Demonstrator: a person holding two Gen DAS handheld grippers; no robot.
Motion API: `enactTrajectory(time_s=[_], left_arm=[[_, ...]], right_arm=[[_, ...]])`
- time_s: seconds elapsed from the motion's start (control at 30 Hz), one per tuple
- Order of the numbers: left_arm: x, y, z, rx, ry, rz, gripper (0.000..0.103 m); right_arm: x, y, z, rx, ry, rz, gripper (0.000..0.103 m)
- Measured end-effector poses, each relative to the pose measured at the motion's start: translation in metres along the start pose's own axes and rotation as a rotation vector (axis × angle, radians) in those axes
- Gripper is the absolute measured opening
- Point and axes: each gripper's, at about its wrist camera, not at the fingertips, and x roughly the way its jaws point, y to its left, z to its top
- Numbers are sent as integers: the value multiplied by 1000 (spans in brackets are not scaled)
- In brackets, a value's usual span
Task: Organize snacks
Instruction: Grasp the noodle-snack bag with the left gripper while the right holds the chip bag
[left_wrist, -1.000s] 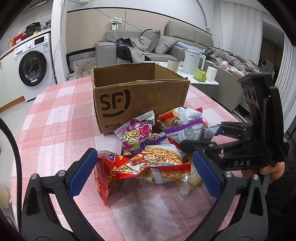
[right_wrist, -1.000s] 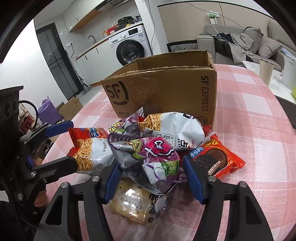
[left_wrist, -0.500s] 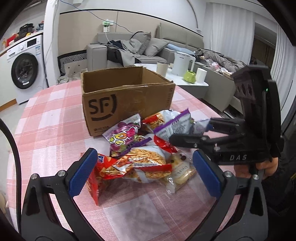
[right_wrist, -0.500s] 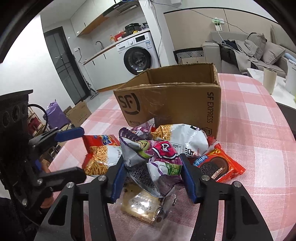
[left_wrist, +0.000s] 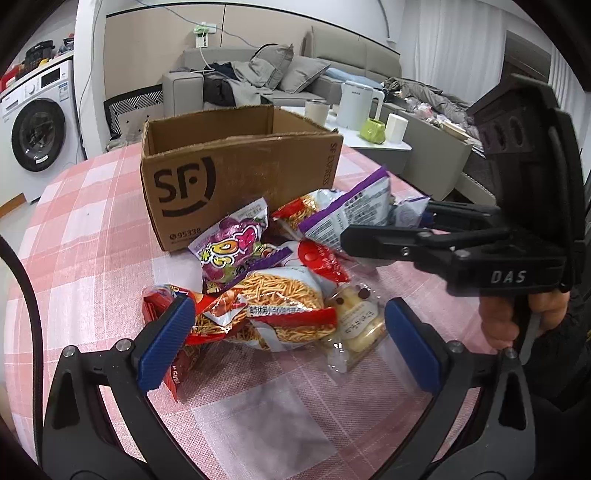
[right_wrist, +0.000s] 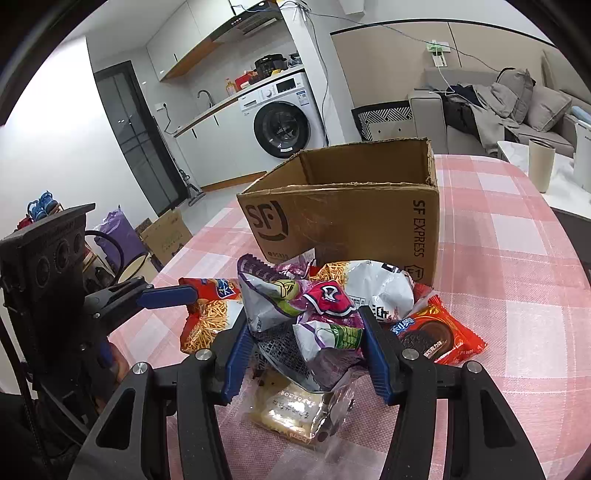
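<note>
- A pile of snack packets lies on a pink checked tablecloth (left_wrist: 92, 221), just in front of an open, empty-looking cardboard box (left_wrist: 236, 170) printed with "SF".
- The right gripper (right_wrist: 306, 343) has just been closing, and its blue pads now press on both sides of a crumpled purple-and-white snack bag (right_wrist: 317, 332). The bag looks pinched and bunched between them.
- In the left wrist view that bag (left_wrist: 351, 218) sticks out past the tips of the right gripper, tilted up off the pile, with its long axis rising toward the box.
- The left gripper (left_wrist: 288, 332) stands wide open and holds nothing. A noodle-snack packet (left_wrist: 280, 302) and a clear-wrapped pastry (left_wrist: 358, 321) lie between its pads without being pressed.
- A red cookie packet (right_wrist: 439, 336) lies flat to the right of the held bag, touching the pile.
- The step in hand seems to be the first pick: the bag is gripped but not yet clear of the pile.
- The next move likely calls for lifting the bag free of its neighbours, carrying it over the box's near wall, then letting go inside.
- The slippery, puffy bag may shift in the grip, so a steady lift seems wise.
</note>
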Motion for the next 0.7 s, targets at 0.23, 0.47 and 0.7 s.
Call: enactTrajectory(time_s=[0.23,0.47,0.7], left_arm=[[12,4,-1,-20,13,18,101],[21,4,-4,-16,33,41,97],[28,-3,-7,30,60,66,85]], right_arm=[[1,-1,0,5,3,4,56],[3,0,0,5,9,2,56],[5,0,0,7,15,2,56]])
